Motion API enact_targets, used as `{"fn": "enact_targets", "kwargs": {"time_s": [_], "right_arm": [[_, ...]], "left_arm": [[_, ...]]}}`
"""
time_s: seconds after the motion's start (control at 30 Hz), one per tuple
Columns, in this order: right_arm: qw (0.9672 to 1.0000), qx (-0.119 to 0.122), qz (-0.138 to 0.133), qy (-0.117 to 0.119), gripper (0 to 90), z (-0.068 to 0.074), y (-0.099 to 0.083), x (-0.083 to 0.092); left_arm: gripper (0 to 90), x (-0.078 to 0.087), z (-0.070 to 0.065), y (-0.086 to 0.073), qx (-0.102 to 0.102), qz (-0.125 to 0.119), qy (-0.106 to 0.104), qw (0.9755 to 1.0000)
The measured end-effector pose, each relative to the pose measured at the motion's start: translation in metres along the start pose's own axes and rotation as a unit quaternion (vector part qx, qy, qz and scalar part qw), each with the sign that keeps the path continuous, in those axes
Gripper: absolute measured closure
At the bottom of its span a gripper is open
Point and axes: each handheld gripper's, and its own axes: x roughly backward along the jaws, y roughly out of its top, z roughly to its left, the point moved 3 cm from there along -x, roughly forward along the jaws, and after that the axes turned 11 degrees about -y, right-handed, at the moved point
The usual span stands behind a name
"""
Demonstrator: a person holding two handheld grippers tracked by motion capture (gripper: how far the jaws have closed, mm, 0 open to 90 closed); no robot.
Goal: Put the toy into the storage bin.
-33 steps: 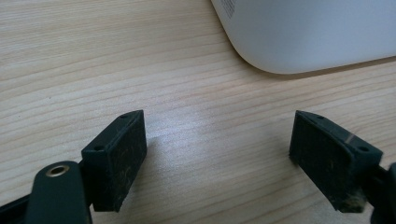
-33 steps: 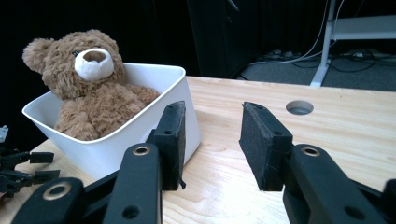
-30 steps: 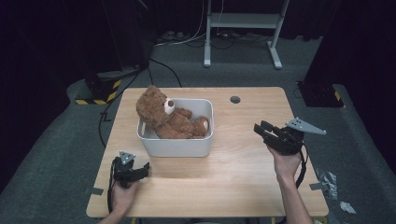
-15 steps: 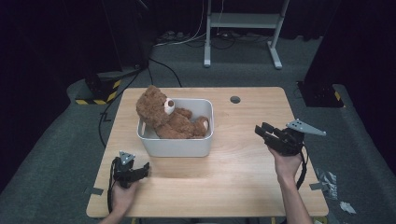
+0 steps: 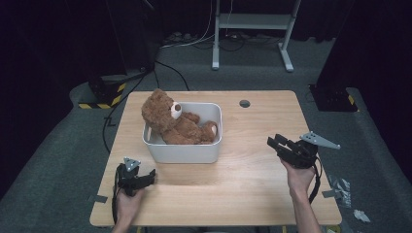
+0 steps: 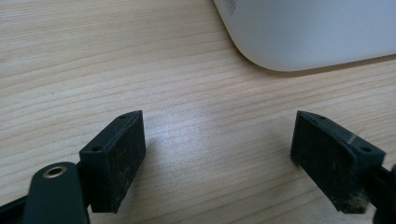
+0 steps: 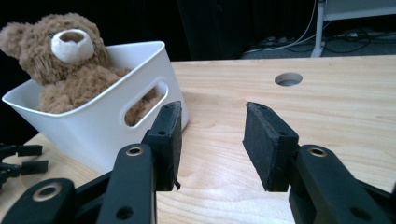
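Observation:
A brown teddy bear (image 5: pixel 170 121) (image 7: pixel 65 60) sits in a white bin (image 5: pixel 182 153) (image 7: pixel 93 126) on the left half of the wooden table (image 5: pixel 252 194). My left gripper (image 5: pixel 151 176) (image 6: pixel 217 140) rests low on the table just in front of the bin's near left corner (image 6: pixel 308 32). It is open, with bare wood between its jaws. My right gripper (image 5: pixel 273 142) (image 7: pixel 212 121) hovers to the right of the bin and points at its handle slot. Its jaws have just been opening a little, and nothing is between them.
A round cable hole (image 5: pixel 244 103) (image 7: pixel 288 78) lies in the table's far middle. Behind the table, on the grey floor, are a white stand (image 5: pixel 252 19), cables, a black-and-yellow striped block (image 5: pixel 102 94) and a black box (image 5: pixel 335 97). The left gripper (image 7: pixel 18 161) appears at the right gripper view's left edge.
My right gripper has sunk slightly toward the table. The left gripper, the bin and the bear have kept still.

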Motion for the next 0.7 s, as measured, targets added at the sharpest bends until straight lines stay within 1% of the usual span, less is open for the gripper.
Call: {"fn": "enact_targets", "kwargs": {"time_s": [0.1,0.13,0.17,0.2,0.27,0.33,0.47,0.53,0.6,0.7], "right_arm": [[1.0,0.007,0.006,-0.002,58.3,0.0,-0.004,0.0],[1.0,0.006,0.007,-0.001,58.3,0.0,-0.006,0.001],[1.0,0.003,0.006,0.001,58.3,0.0,-0.007,0.001],[1.0,0.004,0.006,0.003,58.3,0.0,-0.008,0.002],[0.9999,0.009,0.006,-0.002,58.3,0.0,-0.01,0.002],[0.9999,0.008,0.007,-0.002,58.1,-0.003,-0.012,0.002],[1.0,0.0,0.009,-0.004,57.4,-0.004,-0.016,0.001],[0.9999,-0.003,0.007,-0.011,56.1,-0.005,-0.018,0.0],[0.9999,-0.008,0.004,-0.015,54.7,-0.006,-0.02,-0.001],[0.9997,-0.01,0.008,-0.019,53.0,-0.006,-0.024,-0.005]], "left_arm": [[18.2,0.001,0.0,-0.001,-0.003,0.001,0.0,1.0],[18.3,0.002,0.0,-0.001,-0.005,0.0,-0.001,1.0],[18.3,0.001,0.0,-0.002,0.0,-0.003,-0.004,1.0],[18.3,0.001,0.0,-0.002,0.0,-0.002,-0.004,1.0],[18.3,0.002,0.0,-0.002,0.0,-0.002,-0.004,1.0],[18.3,0.002,0.0,-0.002,0.0,-0.002,-0.003,1.0],[18.3,0.002,0.0,-0.002,0.0,-0.002,-0.003,1.0],[18.3,0.002,0.0,-0.002,0.0,-0.002,-0.003,1.0],[18.1,0.002,0.0,-0.002,0.0,0.0,-0.002,1.0],[17.7,0.002,0.0,-0.002,0.001,0.0,-0.003,1.0]]}}
